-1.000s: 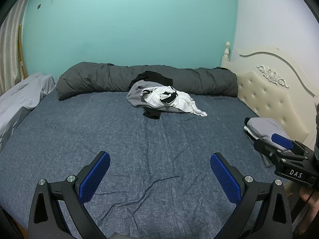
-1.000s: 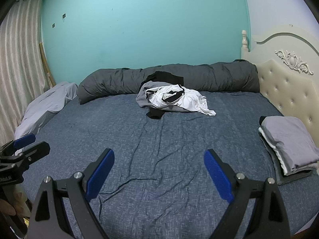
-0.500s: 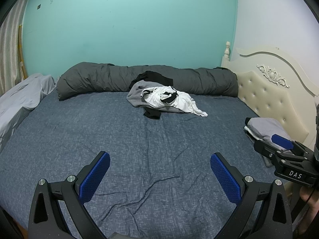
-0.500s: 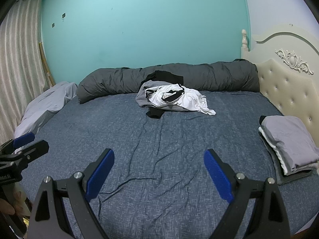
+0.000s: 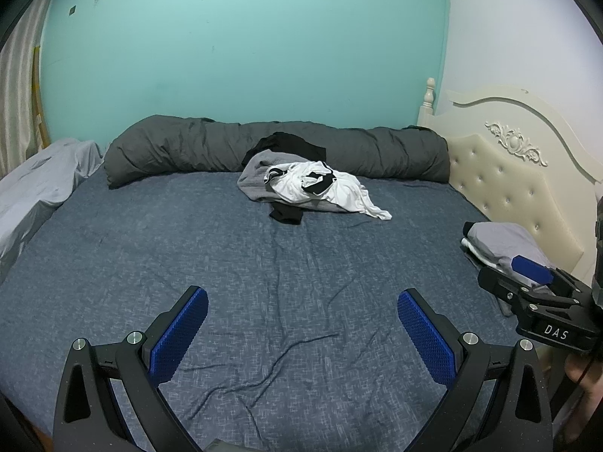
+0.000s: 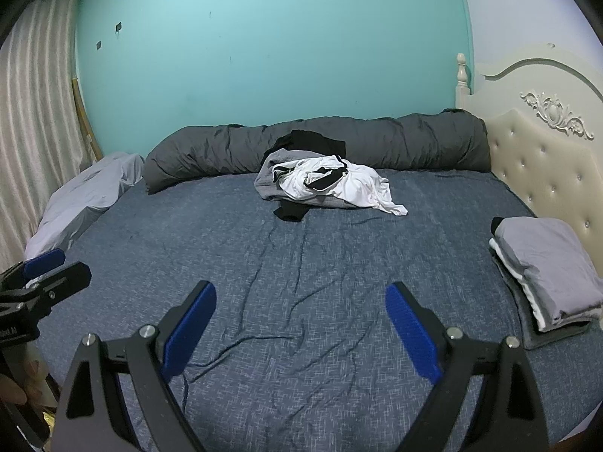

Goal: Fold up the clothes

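A loose heap of clothes (image 5: 309,188) (image 6: 324,184), grey, white and black, lies at the far middle of the blue bed (image 5: 264,263) (image 6: 320,263). A folded stack of grey and white garments (image 6: 546,267) (image 5: 501,241) rests at the bed's right side by the headboard. My left gripper (image 5: 301,312) hovers open over the near part of the bed, nothing between its blue pads. My right gripper (image 6: 299,309) is open too and empty, also over the near bed. Each gripper shows at the other view's edge: the right gripper (image 5: 535,286) and the left gripper (image 6: 41,275).
A rolled dark grey duvet (image 5: 279,147) (image 6: 320,143) lies along the teal wall behind the heap. A pale grey sheet (image 5: 34,192) (image 6: 83,196) is bunched at the left. The cream tufted headboard (image 5: 516,188) (image 6: 550,165) bounds the right side. A curtain (image 6: 34,132) hangs at the left.
Both views have crept very slightly forward toward the heap. Nothing on the bed has moved, and both grippers stay open.
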Available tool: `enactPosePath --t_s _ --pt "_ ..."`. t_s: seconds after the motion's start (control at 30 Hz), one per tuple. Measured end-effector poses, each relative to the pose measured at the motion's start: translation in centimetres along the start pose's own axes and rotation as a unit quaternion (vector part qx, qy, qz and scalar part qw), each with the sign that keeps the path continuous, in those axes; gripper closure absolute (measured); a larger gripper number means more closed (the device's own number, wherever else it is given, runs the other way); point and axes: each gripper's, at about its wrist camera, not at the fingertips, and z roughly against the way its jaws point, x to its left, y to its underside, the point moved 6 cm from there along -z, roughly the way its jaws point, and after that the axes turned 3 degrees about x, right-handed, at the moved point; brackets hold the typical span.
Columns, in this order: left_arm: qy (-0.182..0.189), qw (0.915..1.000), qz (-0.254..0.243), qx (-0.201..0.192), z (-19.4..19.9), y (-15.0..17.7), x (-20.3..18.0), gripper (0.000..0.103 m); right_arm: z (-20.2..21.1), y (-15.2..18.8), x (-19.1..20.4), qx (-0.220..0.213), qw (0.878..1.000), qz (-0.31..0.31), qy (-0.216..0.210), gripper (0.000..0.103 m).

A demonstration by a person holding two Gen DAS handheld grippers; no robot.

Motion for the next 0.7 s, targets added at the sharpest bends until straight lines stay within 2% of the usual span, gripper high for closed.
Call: enactPosePath --t_s 0.37,0.7 --pt "-0.007 0.9996 0.024 0.011 -3.9 -0.1 1.8 0.000 -5.0 -0.3 -1.0 0.024 1.000 -0.002 -0.017 0.011" --pt "-0.025 0.9978 0.057 0.022 -12.4 -0.3 5.7 0.000 -15.1 -2.0 -2.4 0.058 0.998 0.000 -0.034 0.011"
